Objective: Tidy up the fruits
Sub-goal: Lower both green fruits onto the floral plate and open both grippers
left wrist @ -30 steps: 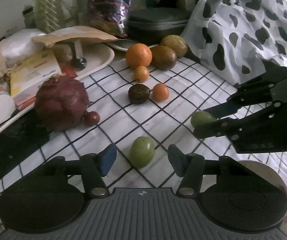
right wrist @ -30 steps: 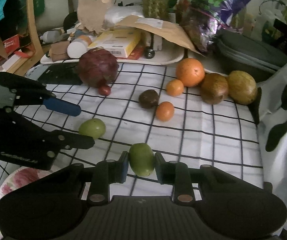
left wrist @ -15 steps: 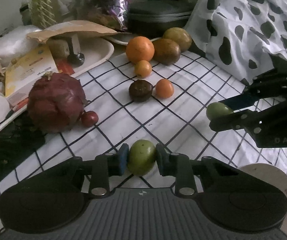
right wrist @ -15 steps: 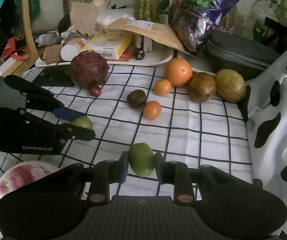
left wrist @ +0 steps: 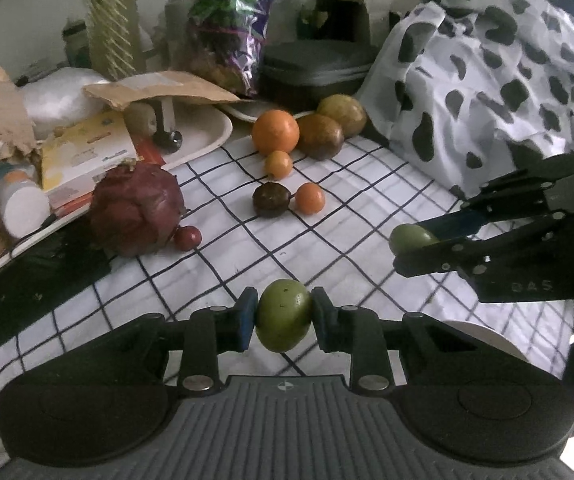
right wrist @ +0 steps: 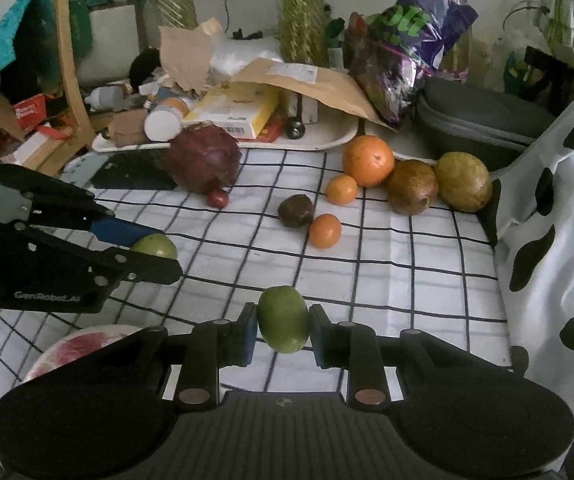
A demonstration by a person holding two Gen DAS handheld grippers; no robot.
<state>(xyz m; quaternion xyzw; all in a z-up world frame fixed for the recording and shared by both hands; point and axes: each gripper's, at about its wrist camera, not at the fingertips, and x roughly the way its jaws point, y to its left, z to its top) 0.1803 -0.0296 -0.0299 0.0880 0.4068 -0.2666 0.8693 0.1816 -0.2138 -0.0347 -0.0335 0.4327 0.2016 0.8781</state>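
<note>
In the left wrist view, a green fruit (left wrist: 284,315) is clamped between the left tongs (left wrist: 283,316), raised above the checked worktop (left wrist: 351,240), nearer the camera than the large orange (left wrist: 275,132). A second green fruit (left wrist: 411,238) is held in the right tongs (left wrist: 417,240), well right of the orange.

In the right wrist view, the second green fruit (right wrist: 283,318) is gripped by the right tongs (right wrist: 283,324), nearer than the large orange (right wrist: 368,161); the left tongs (right wrist: 153,246) are seen closed on theirs (right wrist: 155,245), far left of it.

I see bare checked white tablecloth (right wrist: 387,280) ahead of both grippers; a dark brown round fruit (right wrist: 296,211) and small orange fruit (right wrist: 325,231) block farther back.
</note>
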